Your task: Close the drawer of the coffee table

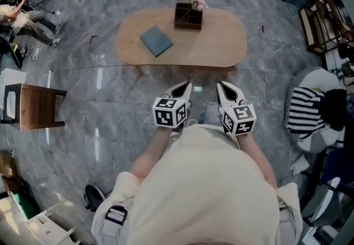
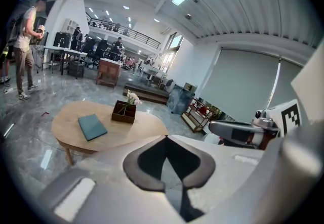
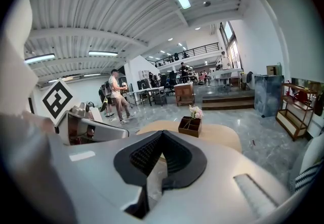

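Note:
The oval wooden coffee table [image 1: 221, 45] stands on the marble floor ahead of me, and no drawer shows on it in any view. A teal book [image 1: 156, 40] and a dark box of flowers [image 1: 189, 15] rest on its top. My left gripper [image 1: 187, 87] and right gripper [image 1: 220, 85] hang side by side short of the table's near edge, both shut and empty. In the left gripper view the jaws [image 2: 166, 138] meet in front of the table [image 2: 66, 132]. From the right gripper view the shut tips [image 3: 162, 133] point at the table [image 3: 223, 137] and the flower box [image 3: 190, 126].
A small wooden side table [image 1: 38, 107] stands at my left. A chair with a striped cushion [image 1: 307, 111] is at my right, and a shelf rack [image 1: 323, 22] is at the far right. One person sits at the far left [image 1: 27, 17]; another stands beyond the table [image 2: 24, 46].

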Tool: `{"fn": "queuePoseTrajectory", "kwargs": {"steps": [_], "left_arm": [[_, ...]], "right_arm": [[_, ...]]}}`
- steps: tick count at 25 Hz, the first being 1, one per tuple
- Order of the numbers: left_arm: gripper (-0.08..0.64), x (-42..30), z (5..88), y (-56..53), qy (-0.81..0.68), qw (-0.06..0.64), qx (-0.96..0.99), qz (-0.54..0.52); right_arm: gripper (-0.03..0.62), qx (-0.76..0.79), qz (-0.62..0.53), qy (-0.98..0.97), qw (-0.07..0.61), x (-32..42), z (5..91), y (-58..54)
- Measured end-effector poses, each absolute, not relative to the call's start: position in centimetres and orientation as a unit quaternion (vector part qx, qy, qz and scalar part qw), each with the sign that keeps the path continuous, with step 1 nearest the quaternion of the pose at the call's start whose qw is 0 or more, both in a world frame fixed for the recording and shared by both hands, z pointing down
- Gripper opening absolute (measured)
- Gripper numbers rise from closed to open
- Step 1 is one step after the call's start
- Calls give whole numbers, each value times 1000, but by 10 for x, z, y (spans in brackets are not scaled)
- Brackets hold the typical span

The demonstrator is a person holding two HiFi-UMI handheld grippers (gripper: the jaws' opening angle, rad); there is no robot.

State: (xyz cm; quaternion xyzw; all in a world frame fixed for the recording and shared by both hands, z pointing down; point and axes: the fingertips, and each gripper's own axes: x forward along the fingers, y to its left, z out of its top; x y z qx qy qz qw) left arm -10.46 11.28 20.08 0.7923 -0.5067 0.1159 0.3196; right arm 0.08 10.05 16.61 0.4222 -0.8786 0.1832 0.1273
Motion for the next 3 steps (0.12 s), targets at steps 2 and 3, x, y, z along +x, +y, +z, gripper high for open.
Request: {"fn": "queuePoseTrajectory", "kwargs": {"steps": [2, 3], "left_arm": [[2, -105, 201, 114, -506, 320, 792, 117], [2, -105, 201, 115, -506, 320, 792, 117]], "right_arm": [[-2, 421, 182, -879, 127, -1, 166, 102], [-2, 420, 181, -880, 128, -2, 166, 102]]}}
